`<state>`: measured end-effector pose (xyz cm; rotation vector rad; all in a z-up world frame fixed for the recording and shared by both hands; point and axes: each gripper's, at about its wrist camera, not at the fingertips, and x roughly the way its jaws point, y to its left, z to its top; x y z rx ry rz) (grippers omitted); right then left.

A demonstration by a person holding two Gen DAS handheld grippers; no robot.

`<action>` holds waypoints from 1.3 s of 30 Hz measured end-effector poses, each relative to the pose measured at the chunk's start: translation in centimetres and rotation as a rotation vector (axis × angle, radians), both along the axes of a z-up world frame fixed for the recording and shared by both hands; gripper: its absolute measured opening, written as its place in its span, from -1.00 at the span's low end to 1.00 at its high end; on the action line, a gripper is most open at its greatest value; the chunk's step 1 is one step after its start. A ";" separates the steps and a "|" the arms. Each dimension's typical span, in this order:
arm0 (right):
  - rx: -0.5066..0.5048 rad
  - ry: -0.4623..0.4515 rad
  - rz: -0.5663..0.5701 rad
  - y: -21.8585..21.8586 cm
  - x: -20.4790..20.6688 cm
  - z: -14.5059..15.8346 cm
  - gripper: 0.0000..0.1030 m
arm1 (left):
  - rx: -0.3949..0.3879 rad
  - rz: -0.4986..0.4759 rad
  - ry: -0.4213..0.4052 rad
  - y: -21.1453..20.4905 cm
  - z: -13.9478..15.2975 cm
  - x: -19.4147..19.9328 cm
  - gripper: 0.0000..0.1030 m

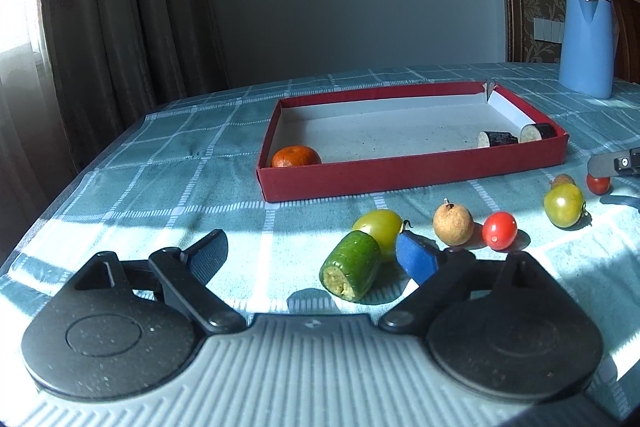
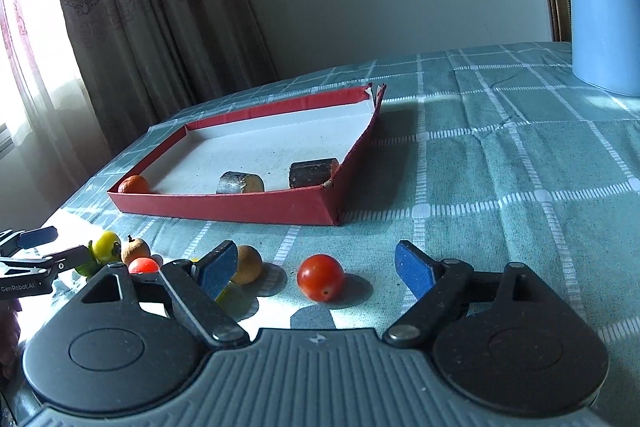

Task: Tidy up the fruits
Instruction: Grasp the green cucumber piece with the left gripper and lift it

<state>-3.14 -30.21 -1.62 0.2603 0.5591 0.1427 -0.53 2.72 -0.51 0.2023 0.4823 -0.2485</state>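
A red box (image 1: 412, 173) (image 2: 224, 207) holds an orange tangerine (image 1: 296, 157) (image 2: 134, 184) and two dark eggplant pieces (image 1: 498, 138) (image 2: 240, 183). In front of it on the checked cloth lie a green cucumber piece (image 1: 352, 265), a yellow-green tomato (image 1: 380, 227), a brown longan (image 1: 453, 221), red cherry tomatoes (image 1: 499, 230) and another green tomato (image 1: 563, 205). My left gripper (image 1: 312, 257) is open, with the cucumber piece between its fingers. My right gripper (image 2: 320, 267) is open around a red cherry tomato (image 2: 321, 277); a brown longan (image 2: 248, 264) lies by its left finger.
A blue kettle (image 1: 586, 43) (image 2: 606, 7) stands at the far right of the table. Curtains hang at the left, past the table's rounded edge. The left gripper also shows at the left edge of the right wrist view (image 2: 36, 251).
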 end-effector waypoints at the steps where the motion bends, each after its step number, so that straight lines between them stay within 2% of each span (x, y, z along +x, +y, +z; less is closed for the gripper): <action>1: 0.000 0.001 0.000 0.0 0.0 0.0 0.67 | 0.004 -0.003 0.007 -0.1 -0.1 0.0 0.62; 11: 0.002 0.005 -0.006 0.0 0.1 0.0 0.67 | 0.012 -0.033 0.014 -0.3 -0.3 -0.1 0.25; 14: 0.002 0.006 -0.006 0.0 0.1 0.0 0.67 | 0.020 -0.043 0.012 -0.5 -0.3 -0.2 0.23; 23: 0.000 0.011 -0.010 0.1 0.2 -0.1 0.67 | 0.042 -0.078 0.002 -1.0 -0.4 -0.5 0.02; 28: -0.004 0.017 -0.013 0.1 0.2 -0.1 0.67 | 0.050 -0.079 -0.009 -1.1 -0.4 -0.6 -0.18; 39: -0.055 0.002 -0.056 0.4 -2.3 0.3 0.67 | 0.058 -0.062 -0.044 -1.1 -0.4 -1.1 -0.52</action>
